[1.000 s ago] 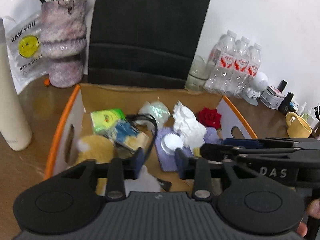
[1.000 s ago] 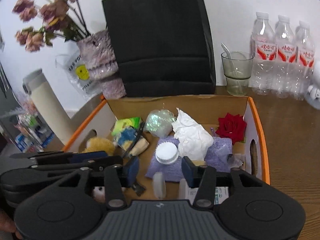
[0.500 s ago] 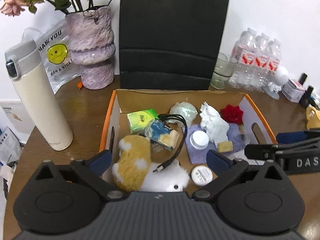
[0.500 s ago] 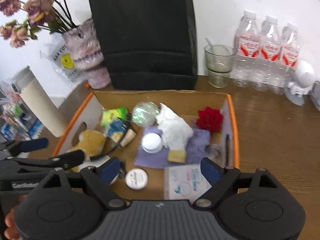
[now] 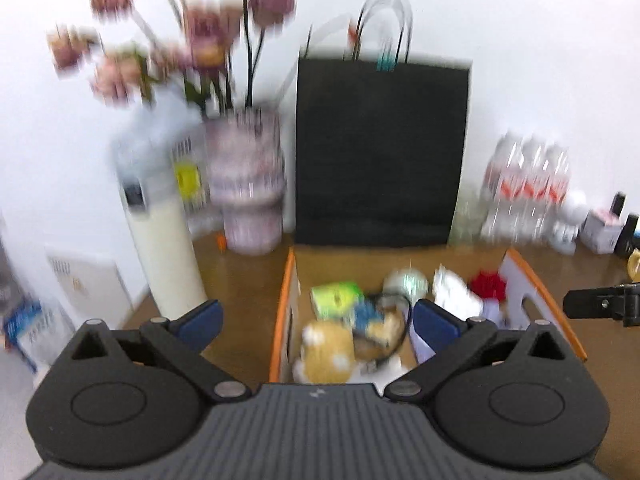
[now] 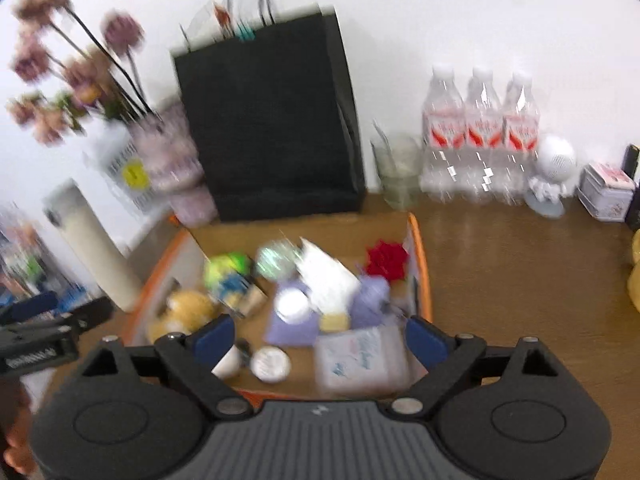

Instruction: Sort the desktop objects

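Both tools have lifted back from the box since a second ago, so we now see more wall and tabletop. Our left tool (image 5: 316, 320) stands spread wide and empty; our right tool (image 6: 316, 334) is still opening, holding nothing. On the brown tabletop (image 6: 520, 264) sits the orange-edged box (image 6: 420, 264) of sorted clutter, before a black paper bag (image 6: 272, 120), water bottles (image 6: 480, 136) and a flower vase (image 5: 248, 184) along the white wall (image 5: 520, 40).

Motion blur leaves no lettering readable in either view. The red labels on the water bottles (image 6: 480, 132) at upper right and the yellow print on the plastic bag (image 6: 134, 174) at left are only smears.
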### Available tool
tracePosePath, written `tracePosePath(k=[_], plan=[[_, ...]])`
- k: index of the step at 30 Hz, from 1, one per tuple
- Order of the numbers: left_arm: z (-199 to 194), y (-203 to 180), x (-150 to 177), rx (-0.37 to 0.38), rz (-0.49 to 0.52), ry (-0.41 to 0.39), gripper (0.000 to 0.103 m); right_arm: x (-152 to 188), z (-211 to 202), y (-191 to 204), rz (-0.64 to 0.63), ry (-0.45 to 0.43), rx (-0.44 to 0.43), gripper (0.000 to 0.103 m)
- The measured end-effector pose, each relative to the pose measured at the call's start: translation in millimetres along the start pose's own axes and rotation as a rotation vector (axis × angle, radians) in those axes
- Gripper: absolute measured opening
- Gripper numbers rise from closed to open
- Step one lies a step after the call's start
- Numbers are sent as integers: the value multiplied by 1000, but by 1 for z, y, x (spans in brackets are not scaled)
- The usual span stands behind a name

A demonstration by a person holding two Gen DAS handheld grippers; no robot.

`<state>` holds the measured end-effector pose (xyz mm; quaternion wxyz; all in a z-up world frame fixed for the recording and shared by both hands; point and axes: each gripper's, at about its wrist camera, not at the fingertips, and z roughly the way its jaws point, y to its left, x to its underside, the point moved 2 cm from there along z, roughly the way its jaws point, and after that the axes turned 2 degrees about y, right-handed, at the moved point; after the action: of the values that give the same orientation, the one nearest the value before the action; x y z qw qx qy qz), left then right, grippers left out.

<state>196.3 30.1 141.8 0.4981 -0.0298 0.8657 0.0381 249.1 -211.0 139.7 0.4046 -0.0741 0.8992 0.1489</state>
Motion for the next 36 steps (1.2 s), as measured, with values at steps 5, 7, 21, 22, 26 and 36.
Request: tracePosePath(k=[5,7,21,22,26,36], plan=[[-30,-7,10,18,29,-123,103,21,-24,12,-71,-161,31,93],[-38,-9,12,28,28,-136,103,25,-30,14,-74,-175,31,93],[-89,-12,136,42,44,22,103,163,-51,25,-54,-69,73,95],[-94,-11,150,42,30,36,103,175,-54,26,-58,-62,73,95],[-114,-10,195,67,21,98,103,219,-71,31,-66,-35,80,95],[-113,-6,227,43,21,138,103,259,-73,42,-45,-28,95,102]])
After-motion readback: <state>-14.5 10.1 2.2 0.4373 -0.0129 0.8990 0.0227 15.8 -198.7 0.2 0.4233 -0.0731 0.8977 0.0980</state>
